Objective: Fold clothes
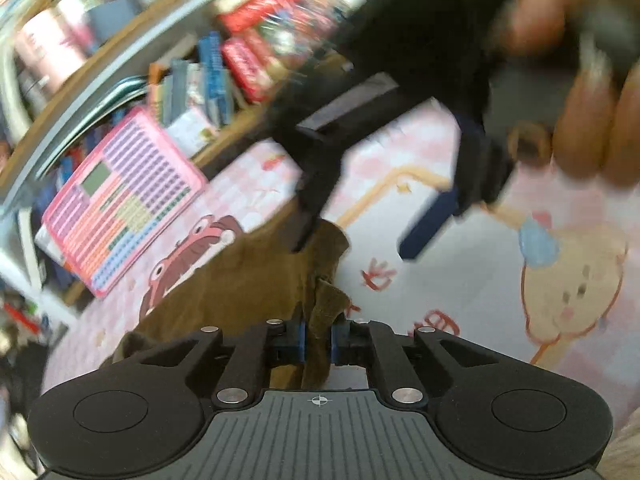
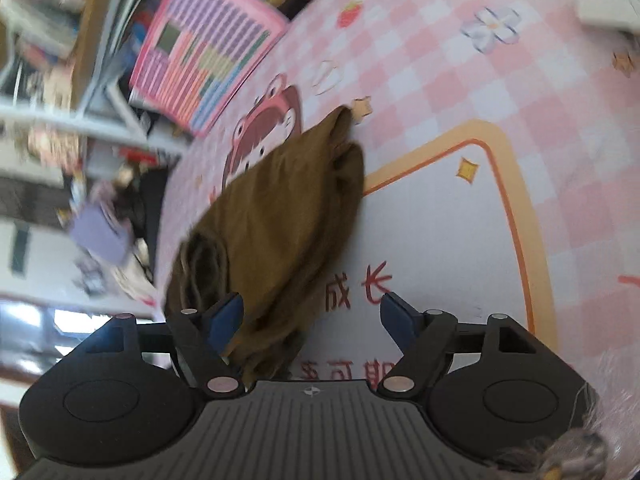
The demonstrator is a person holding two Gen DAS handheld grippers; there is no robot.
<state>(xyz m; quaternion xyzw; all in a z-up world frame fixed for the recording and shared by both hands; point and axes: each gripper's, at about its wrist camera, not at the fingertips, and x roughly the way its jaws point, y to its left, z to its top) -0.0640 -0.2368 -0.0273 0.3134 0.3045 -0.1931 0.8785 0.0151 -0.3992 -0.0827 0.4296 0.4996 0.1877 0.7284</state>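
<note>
My left gripper [image 1: 318, 340] is clamped on a bunched edge of the brown garment [image 1: 248, 276], the cloth pinched between its blue pads and hanging away from me toward the pink checked mat [image 1: 460, 280]. My right gripper [image 2: 312, 316] stands with its fingers spread wide and grips nothing; the garment passes just beside its left finger, and from the left wrist view I can see that same gripper hovering over the cloth's far end with my hand [image 1: 592, 92] around its handle, all of it blurred. Seen from the right wrist, the garment [image 2: 280, 220] lies as a long, narrow, rumpled bundle on the mat, partly over the cartoon girl print [image 2: 268, 128], with loose folds along one side and what looks like an open cuff or hem near me. By my judgement it is gathered lengthwise but not a neat folded packet: the edges are uneven and one end is lifted in my left grip. What remains, as far as I can tell, is to lay it flat, square it and fold it down. The pink keypad toy [image 2: 208, 48] sits off at the mat's edge, clear of the work.
</note>
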